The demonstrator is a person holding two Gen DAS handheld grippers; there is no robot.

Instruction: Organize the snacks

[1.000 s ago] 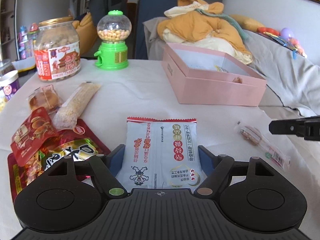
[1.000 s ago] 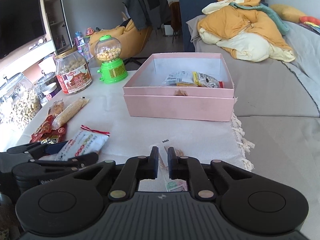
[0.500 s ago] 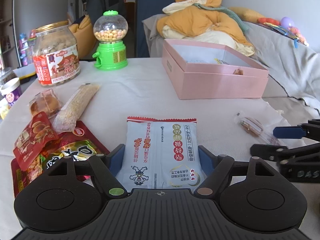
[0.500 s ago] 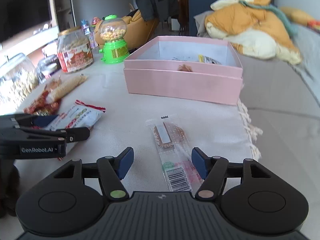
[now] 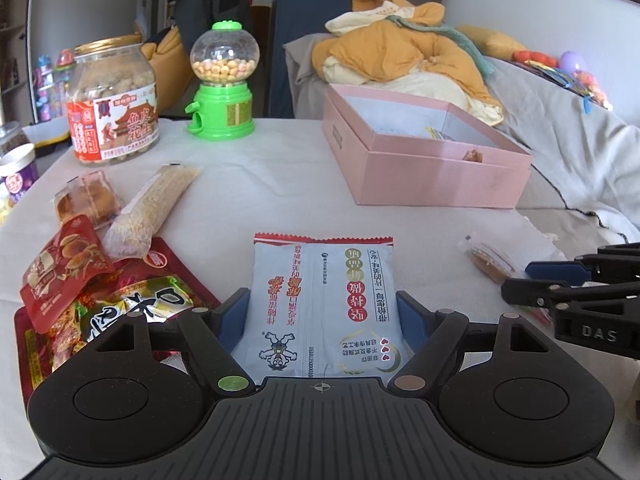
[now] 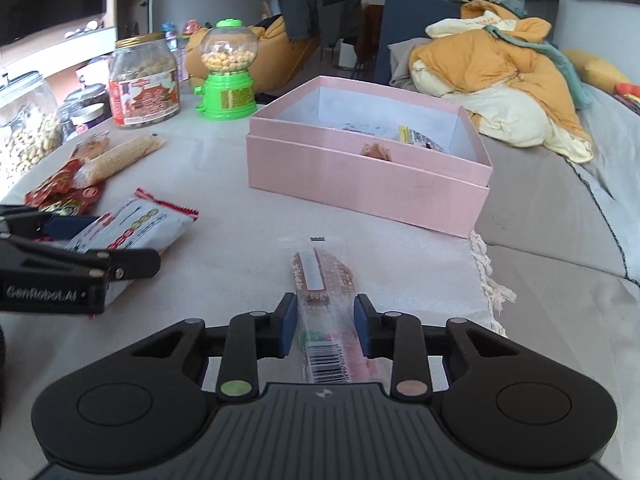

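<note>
The right gripper (image 6: 325, 326), jaws just closing but not yet pressing, straddles the clear snack stick (image 6: 320, 280), whose long axis runs toward the pink box (image 6: 360, 184).

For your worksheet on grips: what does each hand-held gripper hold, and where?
Neither lifts anything. The left straddles the white packet's near end; the right, closing, flanks the clear packet's near end.

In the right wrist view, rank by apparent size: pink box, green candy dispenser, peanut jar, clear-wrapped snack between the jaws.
1. pink box
2. peanut jar and green candy dispenser: look alike, not ranked
3. clear-wrapped snack: narrowest, though nearness inflates it, so its place is unsure
</note>
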